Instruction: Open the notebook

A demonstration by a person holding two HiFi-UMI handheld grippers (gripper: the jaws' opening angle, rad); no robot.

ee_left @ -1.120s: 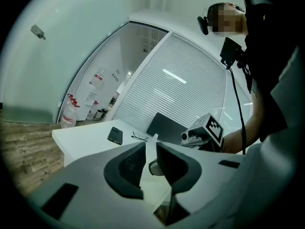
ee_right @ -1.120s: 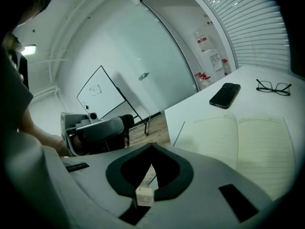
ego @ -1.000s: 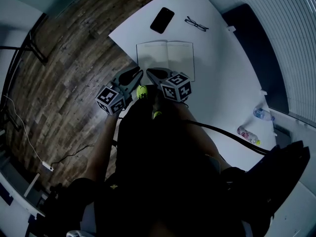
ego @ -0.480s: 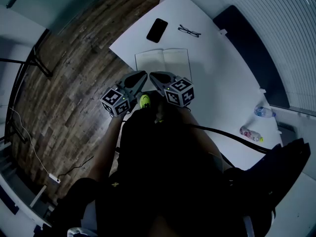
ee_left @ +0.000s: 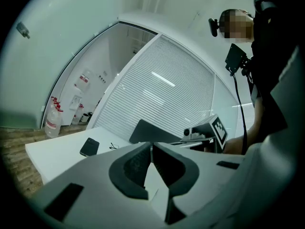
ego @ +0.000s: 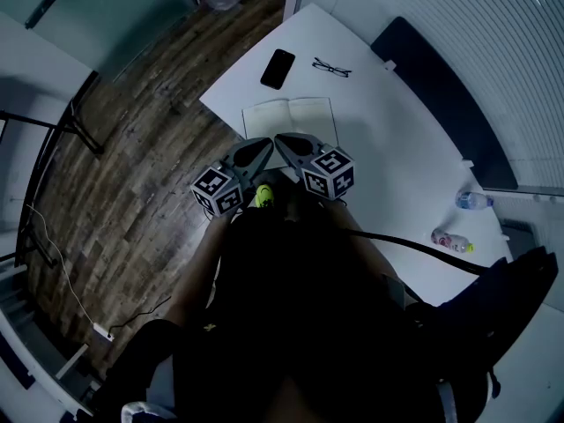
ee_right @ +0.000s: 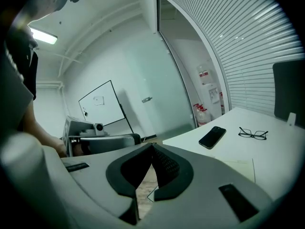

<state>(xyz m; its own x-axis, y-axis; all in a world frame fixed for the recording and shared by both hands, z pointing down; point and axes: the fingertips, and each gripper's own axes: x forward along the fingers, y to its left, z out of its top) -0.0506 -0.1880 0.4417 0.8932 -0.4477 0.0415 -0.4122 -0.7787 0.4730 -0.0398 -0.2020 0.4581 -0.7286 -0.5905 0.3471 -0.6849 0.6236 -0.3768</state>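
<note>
A notebook (ego: 289, 118) lies open and flat on a white table (ego: 397, 157), close to the near edge, both pale pages facing up, so the task looks done as far as these views show. A dark phone (ego: 278, 68) and a pair of glasses (ego: 331, 67) lie beyond it, each apart from it, and two small bottles (ego: 458, 223) lie far off to the right. Little is likely to go wrong from here. The main risk is that a page lifts and falls back if the spine is stiff, since nothing rests on the pages to hold them down. A second risk is that either gripper, hanging just in front of the notebook's near edge, dips or swings forward, catches a page corner and slides the notebook toward the phone or off the table edge. The left gripper (ego: 267, 142) is held in the air with its two dark fingers (ee_left: 136, 163) closed tip to tip; nothing sits between them and they touch nothing. The right gripper (ego: 279, 139) is beside it, tips nearly meeting the left one's, its fingers (ee_right: 167, 168) also pressed together and empty, clear of the notebook and the table.
</note>
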